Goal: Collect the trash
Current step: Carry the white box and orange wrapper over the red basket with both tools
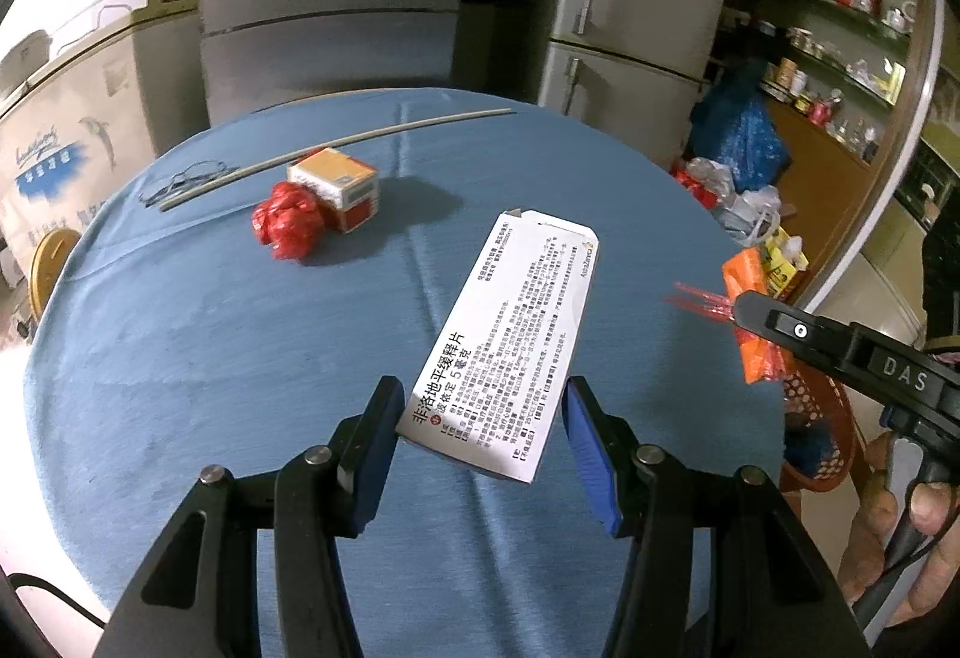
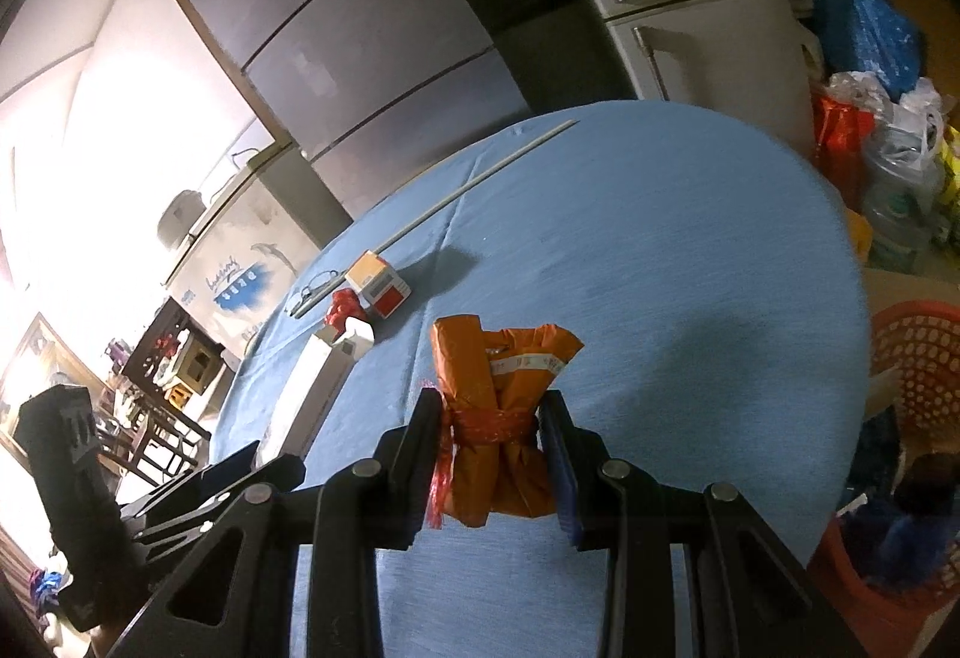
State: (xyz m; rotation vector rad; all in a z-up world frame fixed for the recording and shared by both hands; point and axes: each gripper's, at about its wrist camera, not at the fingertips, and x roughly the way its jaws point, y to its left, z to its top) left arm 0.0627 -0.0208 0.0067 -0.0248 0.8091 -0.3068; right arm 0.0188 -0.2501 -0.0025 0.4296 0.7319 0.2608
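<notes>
White carton (image 1: pixel 507 343), orange bundle (image 2: pixel 501 418) gripped

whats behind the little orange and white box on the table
Behind the orange and white box a long thin rod lies across the blue tablecloth, with wire glasses by it. Whatever lies right against its back is covered.

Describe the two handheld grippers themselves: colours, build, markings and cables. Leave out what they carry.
The left gripper is black, with angular linkage arms joined by round silver pins, and flat fingers faced with blue pads. The right gripper has the same black linkages, silver pins and blue pad facing. Seen side-on from the left wrist camera, its body carries white letters "DAS" and a small white-ringed screw. A thin black cable runs beside its handle.
</notes>
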